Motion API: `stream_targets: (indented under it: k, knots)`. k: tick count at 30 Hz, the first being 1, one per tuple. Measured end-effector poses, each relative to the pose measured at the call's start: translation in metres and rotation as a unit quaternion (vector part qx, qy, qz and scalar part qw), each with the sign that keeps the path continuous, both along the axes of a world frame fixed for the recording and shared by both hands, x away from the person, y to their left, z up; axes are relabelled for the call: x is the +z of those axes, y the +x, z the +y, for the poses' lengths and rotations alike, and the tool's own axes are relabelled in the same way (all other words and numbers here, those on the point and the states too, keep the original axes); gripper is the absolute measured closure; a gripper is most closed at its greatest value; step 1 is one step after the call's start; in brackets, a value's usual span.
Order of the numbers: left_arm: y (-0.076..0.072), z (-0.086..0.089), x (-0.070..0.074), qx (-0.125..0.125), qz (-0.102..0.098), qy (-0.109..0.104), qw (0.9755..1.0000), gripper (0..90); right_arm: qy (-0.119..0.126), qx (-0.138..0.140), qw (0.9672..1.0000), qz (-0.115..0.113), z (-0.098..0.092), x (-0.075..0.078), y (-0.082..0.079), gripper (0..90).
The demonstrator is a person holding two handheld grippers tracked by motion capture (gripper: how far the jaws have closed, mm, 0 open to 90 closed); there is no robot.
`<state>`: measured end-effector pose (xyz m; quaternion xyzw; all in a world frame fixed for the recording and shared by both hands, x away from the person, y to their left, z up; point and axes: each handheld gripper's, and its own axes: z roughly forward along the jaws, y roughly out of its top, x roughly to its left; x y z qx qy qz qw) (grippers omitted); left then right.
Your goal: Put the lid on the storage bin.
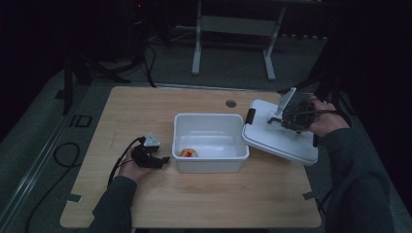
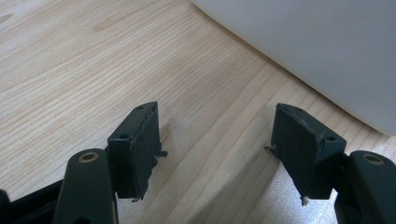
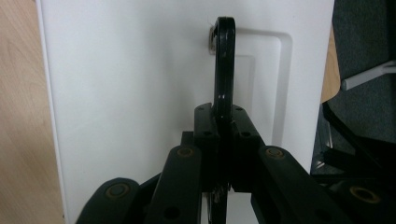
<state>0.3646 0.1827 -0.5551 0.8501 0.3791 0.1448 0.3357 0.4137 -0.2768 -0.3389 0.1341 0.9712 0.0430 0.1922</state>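
You're sitting at a wooden worktop point(image 1: 209, 194) in a dim room, w/ one gripper in each hand.

Your right gripper point(image 1: 277, 119) is holding the white lid point(image 1: 272, 138) by its black handle point(image 3: 224, 65). In the right gripper view the jaws are pressing together on that handle, pinching the thin black loop edge-on, and the handle is standing up from a shallow recess in the lid's top. In the high view the lid is sitting at the right of the worktop, tilted, its left edge leaning on the right rim of the white bin point(image 1: 210, 143) and its far right corner reaching approx. to the worktop's edge. A small black latch point(image 1: 250, 116) is showing on the lid's near-left side.

The white bin is standing open in the middle of the worktop. Inside, at its front left corner, a small round item point(image 1: 188, 153), yellow-orange w/ red, is lying on the bottom; too small to tell what it is.

Your left gripper point(image 1: 163, 159) is resting low on the worktop just left of the bin, pointing toward it. In the left gripper view its jaws are standing spread apart w/ nothing between them but bare wood, and the bin's white wall is curving across the upper right, close ahead of the tips.
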Motion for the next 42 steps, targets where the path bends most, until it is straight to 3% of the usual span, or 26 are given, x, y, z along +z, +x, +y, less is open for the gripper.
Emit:
stream_targets:
  k: [20, 42]
  knots:
    - [0.000, 0.000, 0.000, -0.001, 0.000, 0.000, 1.0000, 32.9, 0.003, 0.027, 0.9996, -0.004, 0.025, 0.005, 0.001, 84.4]
    - [0.000, 0.000, 0.000, 0.000, -0.001, 0.000, 1.0000, 32.6, 0.009, 0.071, 0.9974, -0.003, 0.073, 0.004, 0.004, 84.4]
